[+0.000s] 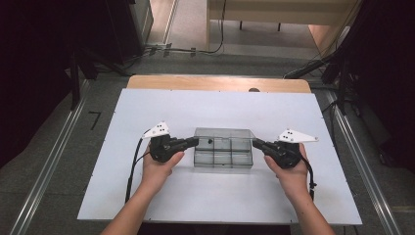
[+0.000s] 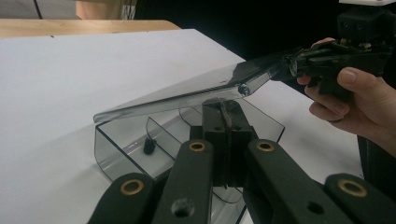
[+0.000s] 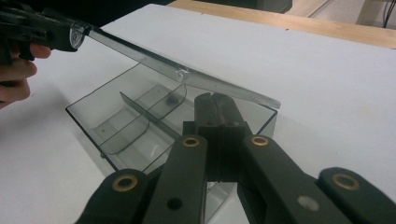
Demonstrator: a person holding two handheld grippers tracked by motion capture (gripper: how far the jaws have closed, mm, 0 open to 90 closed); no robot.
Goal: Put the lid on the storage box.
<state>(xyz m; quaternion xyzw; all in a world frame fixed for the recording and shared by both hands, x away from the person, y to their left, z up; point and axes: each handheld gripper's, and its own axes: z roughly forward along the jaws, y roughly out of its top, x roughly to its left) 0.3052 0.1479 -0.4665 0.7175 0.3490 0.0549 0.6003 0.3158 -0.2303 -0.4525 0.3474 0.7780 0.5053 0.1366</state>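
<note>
Handling: the lid [image 1: 222, 133] looks light, thin and stiff; I'd judge it a bit brittle, and likely to twist or crack if one end rises ahead of the other.
Slipperiness: the plastic is glossy, so the pads have little to bite on and it could slide out.
Where to hold: the short end edges of the lid, one end per hand, as it is held now.
Left tongs [image 1: 195, 142]: pressed together, pinching the left end edge of the lid.
Right tongs [image 1: 254, 143]: pressed together too, pinching the opposite end edge.
Box [image 1: 222, 159]: sits mid-worktop between the two hands, its base flat on the surface.
Lid position: tilted up over the box like a ramp, one long edge low by the box rim and the gripped side raised.
Material: smoky see-through plastic with smooth walls and rounded corners.
Inside: thin dividers split the box into small compartments, and a small dark piece [image 2: 149, 146] lies in one; what it is I cannot tell.
Worktop [image 1: 147, 196]: a matte white board, with a wooden edge showing at the far side.
Risk: the open base is light enough to shift or lift with the lid.
</note>
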